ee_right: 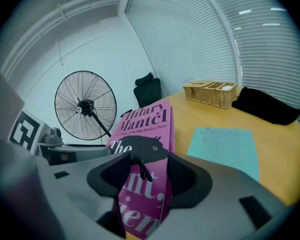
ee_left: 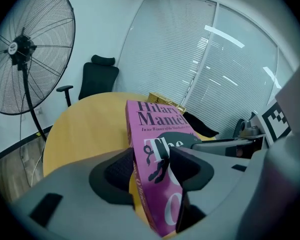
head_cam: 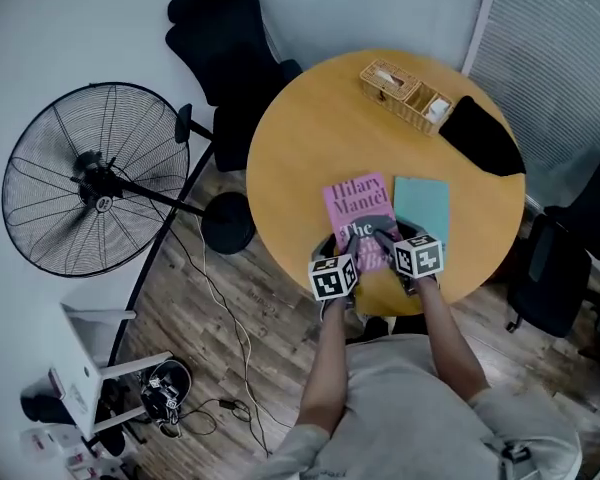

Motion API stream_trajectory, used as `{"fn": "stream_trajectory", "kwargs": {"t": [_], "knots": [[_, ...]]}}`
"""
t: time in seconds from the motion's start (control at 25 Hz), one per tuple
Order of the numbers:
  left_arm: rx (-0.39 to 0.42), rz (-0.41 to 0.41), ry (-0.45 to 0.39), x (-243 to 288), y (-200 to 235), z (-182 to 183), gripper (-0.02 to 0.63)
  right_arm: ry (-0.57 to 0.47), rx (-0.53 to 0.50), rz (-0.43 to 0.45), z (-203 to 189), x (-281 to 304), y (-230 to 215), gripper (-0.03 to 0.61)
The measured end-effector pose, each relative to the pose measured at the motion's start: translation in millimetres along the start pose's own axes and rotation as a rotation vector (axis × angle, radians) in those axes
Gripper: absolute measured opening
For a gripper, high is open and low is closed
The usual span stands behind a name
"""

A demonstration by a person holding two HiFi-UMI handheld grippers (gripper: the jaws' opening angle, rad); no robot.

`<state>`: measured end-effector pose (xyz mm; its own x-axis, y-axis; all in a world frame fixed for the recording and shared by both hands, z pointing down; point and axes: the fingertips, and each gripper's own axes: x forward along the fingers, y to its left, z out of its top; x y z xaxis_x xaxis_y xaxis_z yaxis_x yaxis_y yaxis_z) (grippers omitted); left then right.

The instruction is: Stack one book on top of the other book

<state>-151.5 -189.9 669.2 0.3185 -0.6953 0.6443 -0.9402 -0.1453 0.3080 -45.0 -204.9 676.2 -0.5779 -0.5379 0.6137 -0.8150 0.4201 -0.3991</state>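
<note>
A pink book (head_cam: 358, 218) with "Hilary Mantel" on its cover lies near the front of the round wooden table (head_cam: 310, 148). A plain teal book (head_cam: 421, 208) lies flat just to its right, edge by edge with it. My left gripper (head_cam: 348, 256) is shut on the pink book's near left end, and my right gripper (head_cam: 394, 250) is shut on its near right end. In the left gripper view the pink book (ee_left: 152, 126) sits tilted between the pads of the left gripper (ee_left: 150, 169). The right gripper (ee_right: 145, 176) clamps the pink book (ee_right: 142, 134), with the teal book (ee_right: 222, 146) beside it.
A wicker basket (head_cam: 405, 93) and a black cloth (head_cam: 485, 138) sit at the table's far right. A large standing fan (head_cam: 90, 183) is on the floor to the left, a black chair (head_cam: 225, 48) behind the table, and another chair (head_cam: 570, 258) at the right.
</note>
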Motion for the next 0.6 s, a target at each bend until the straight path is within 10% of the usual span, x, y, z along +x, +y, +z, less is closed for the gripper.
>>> {"fn": "stream_trajectory", "kwargs": {"t": [0.6], "knots": [[0.093,-0.135,0.099,60,-75,-5,0.242,-0.044,0.101,-0.133,-13,-42,-80,0.233]]}}
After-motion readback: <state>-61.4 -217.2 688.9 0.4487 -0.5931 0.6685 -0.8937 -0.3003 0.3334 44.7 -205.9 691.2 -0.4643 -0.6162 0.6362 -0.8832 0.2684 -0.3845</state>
